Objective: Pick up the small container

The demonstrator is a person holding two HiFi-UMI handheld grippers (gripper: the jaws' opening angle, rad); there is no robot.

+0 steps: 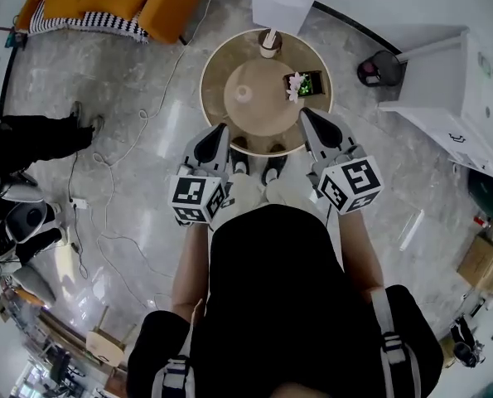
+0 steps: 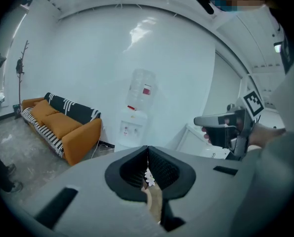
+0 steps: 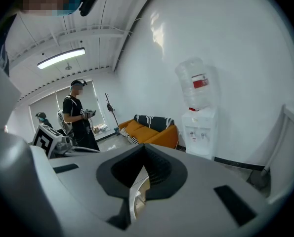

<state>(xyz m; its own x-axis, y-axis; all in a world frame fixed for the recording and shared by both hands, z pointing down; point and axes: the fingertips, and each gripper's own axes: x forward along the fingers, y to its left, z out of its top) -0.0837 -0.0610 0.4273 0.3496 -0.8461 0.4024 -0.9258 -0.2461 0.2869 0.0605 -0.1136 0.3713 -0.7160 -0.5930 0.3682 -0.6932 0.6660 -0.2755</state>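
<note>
The person stands at the near edge of a round surface (image 1: 215, 66), holding one claw in each hand. The left claw (image 1: 219, 133) points at the near left part of the rim, and the right claw (image 1: 308, 118) reaches just over the near right part.

In the left gripper view, the left claw (image 2: 147, 151) is clenched: its dark pads meet along a thin seam with nothing between them. In the right gripper view, the right claw (image 3: 143, 149) is clenched too, and it also grips nothing.

The small container (image 1: 269, 44) stands upright at the far rim of the surface, well apart from both claws. A pale disc (image 1: 244, 92) lies in the middle. A dark flower box (image 1: 303, 84) with a white bloom sits on the right side, nearer the right claw but not touching it.

A water dispenser (image 2: 135, 110) stands against the white wall behind the surface, and an orange sofa (image 2: 63, 126) with a striped throw stands to its left. Cables (image 1: 122, 152) trail across the marble floor (image 1: 130, 81). Another person (image 3: 80, 115) in black stands farther back in the room.
</note>
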